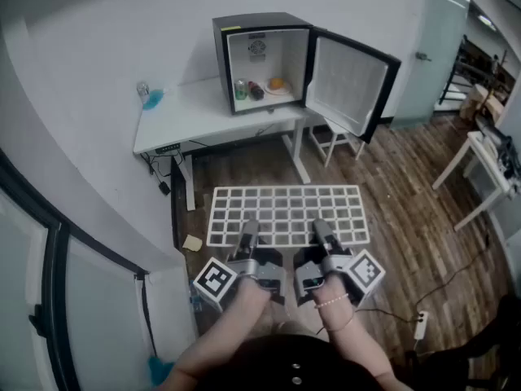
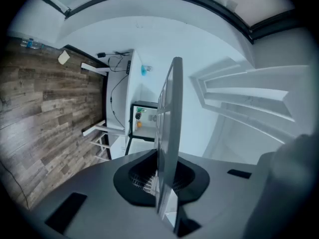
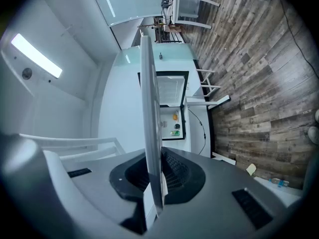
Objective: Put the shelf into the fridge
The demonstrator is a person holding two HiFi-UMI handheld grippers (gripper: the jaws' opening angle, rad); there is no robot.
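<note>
- Your left gripper (image 1: 248, 233) is clamped on the shelf's (image 1: 286, 189) near edge.
- Your right gripper (image 1: 321, 233) grasps that same edge.
- The shelf hangs flat, well short of the open fridge (image 1: 259, 20).

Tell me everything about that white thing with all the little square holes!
It is the shelf, a flat white grid of small rectangular holes, looking like plastic or coated wire. It hangs about level over the wooden floor. The left gripper and the right gripper each clamp its near edge, side by side; nothing else touches it. It is not yet in the open fridge on the white table farther off.
</note>
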